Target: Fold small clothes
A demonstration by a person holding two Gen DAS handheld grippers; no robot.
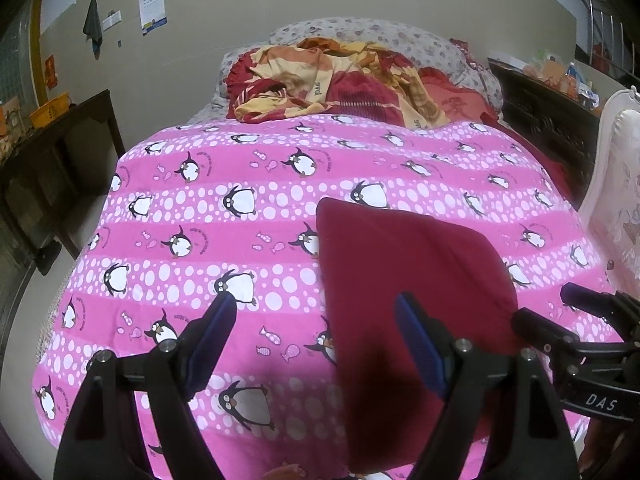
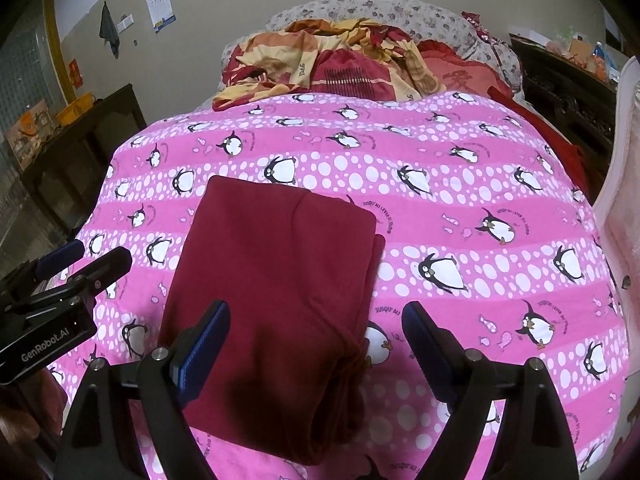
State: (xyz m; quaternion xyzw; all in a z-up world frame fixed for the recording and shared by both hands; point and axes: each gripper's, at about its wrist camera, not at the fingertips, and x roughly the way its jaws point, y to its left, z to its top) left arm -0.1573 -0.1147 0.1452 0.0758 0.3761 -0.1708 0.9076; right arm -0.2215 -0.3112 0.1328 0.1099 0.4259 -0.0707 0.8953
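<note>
Both your grippers, left [image 1: 316, 336] and right [image 2: 316, 340], stand wide and empty over the folded maroon garment [image 2: 280, 288], lying lengthwise ahead on the penguin quilt [image 2: 460, 208], nearer your right.

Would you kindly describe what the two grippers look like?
Both the left gripper and right gripper are matte black with silver screws, and their fingers carry ribbed blue pads. White lettering reads "DAS" and "GenRobot.AI". No cables or sleeves show.
</note>
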